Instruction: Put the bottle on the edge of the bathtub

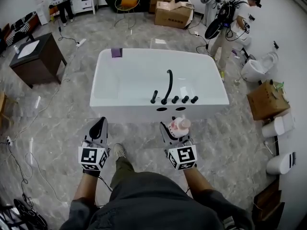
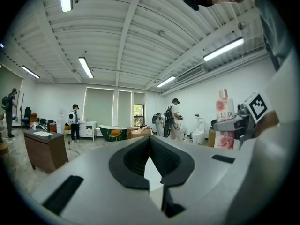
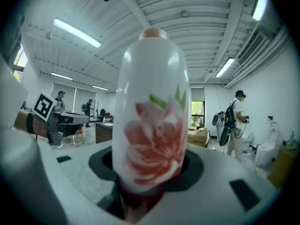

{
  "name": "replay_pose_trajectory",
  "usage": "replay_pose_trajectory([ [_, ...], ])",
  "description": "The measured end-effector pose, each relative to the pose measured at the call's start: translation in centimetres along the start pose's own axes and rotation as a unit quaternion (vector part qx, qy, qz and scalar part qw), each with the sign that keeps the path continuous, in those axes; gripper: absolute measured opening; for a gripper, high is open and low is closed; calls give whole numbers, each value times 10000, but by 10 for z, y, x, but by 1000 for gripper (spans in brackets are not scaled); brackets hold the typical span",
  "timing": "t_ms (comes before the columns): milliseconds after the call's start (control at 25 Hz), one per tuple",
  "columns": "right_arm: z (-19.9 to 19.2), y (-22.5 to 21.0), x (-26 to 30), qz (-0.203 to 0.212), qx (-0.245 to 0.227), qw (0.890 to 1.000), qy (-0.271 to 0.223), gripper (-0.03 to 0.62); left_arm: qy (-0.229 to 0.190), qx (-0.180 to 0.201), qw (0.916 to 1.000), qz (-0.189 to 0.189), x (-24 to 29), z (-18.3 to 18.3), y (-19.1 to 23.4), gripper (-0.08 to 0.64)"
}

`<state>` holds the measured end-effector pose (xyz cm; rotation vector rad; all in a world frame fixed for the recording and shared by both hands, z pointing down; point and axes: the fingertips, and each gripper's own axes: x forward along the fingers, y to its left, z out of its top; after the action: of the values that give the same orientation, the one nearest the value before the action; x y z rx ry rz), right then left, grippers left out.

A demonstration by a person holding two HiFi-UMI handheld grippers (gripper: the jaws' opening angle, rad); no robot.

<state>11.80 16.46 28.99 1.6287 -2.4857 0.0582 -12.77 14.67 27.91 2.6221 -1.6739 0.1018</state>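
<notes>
Right gripper (image 1: 175,131) clamped on the bottle (image 1: 182,124), in front of the bathtub (image 1: 144,113).
The white, flower-printed bottle stands upright between its jaws, before the tub's front wall below the black faucet (image 1: 169,86). The left gripper (image 1: 99,127) alongside has its jaws together, holding nothing.

The bottle (image 3: 152,125) looks smooth, glossy plastic; the bathtub (image 1: 124,75) shines glossy white, its faucet (image 1: 170,83) matt black, the floor (image 1: 62,123) polished stone
</notes>
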Motion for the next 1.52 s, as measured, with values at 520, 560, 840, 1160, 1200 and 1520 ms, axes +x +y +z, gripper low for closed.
replay_pose_trajectory([
  [520,35,-10,151,-480,48,9988,86,210,241,-50,9973,-697,125,2,99,0],
  [560,37,-10,161,-504,41,9987,85,210,245,-70,9970,-737,132,2,106,0],
  [840,47,-11,217,-564,-44,9984,55,210,342,-153,9958,-837,170,-4,146,0],
  [1160,50,-41,262,-208,-100,9997,-49,210,426,-74,9974,-570,211,-6,153,0],
  [1200,50,-41,268,-132,-120,9998,-43,210,438,-88,9977,-507,213,-7,155,0],
  [1520,41,-61,286,285,-206,9994,-51,210,459,-71,9987,-214,232,-7,145,0],
])
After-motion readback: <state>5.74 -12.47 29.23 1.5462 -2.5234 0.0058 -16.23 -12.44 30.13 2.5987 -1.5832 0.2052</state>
